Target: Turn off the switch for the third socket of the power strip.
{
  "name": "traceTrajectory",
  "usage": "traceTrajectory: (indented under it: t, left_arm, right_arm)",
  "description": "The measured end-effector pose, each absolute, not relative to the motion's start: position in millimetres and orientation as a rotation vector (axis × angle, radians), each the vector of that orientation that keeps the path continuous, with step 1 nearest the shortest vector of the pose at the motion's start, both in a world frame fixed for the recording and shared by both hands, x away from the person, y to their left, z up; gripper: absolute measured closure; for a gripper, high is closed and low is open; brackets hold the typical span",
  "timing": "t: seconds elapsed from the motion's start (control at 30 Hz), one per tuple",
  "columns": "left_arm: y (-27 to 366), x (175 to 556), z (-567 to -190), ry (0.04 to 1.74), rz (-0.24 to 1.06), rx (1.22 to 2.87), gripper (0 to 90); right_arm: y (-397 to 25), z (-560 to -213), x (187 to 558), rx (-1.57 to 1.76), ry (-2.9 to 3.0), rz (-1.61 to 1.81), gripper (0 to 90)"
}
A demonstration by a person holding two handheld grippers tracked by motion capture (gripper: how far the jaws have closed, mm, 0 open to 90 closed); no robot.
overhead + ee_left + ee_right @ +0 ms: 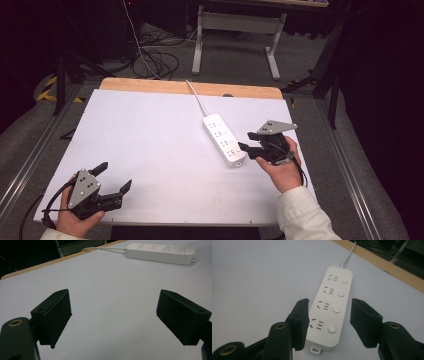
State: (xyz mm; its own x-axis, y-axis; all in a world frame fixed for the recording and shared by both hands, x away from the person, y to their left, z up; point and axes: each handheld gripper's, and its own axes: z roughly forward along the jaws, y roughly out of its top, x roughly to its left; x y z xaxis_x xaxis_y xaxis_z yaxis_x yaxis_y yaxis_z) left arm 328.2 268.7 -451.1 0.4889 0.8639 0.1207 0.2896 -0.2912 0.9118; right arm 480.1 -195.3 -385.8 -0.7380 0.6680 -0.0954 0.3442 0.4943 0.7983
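Apparently little is done so far: the right gripper (328,322) hovers with jaws wide astride the near end of the white power strip (332,307), nothing gripped yet, while the left gripper (112,317) waits wide and empty.

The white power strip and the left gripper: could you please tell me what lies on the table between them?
Nothing: the high view shows bare white tabletop between the white plastic power strip and the open left gripper.

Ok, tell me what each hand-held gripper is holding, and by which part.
Nothing. The left hand-held gripper is open over bare table; the right hand-held gripper is open around the power strip's near end, not gripping it.
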Motion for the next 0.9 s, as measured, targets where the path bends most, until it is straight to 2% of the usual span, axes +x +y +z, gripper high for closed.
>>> traceTrajectory:
  t: [0.27, 0.37, 0.63, 0.9]
  left_arm:
    - [268, 328, -451, 0.969, 0.780, 1.823, 13.0]
    - [268, 329, -452, 0.969, 0.780, 1.823, 13.0]
    - [269, 329, -451, 0.967, 0.779, 1.822, 13.0]
    - [269, 329, -452, 0.966, 0.779, 1.822, 13.0]
  right_arm:
    - [-187, -385, 499, 0.841, 2.347, 1.117, 56.1]
    - [-183, -389, 511, 0.849, 2.348, 1.162, 62.4]
    - [-170, -401, 532, 0.864, 2.374, 1.129, 72.5]
    - [-165, -408, 543, 0.886, 2.389, 1.115, 75.4]
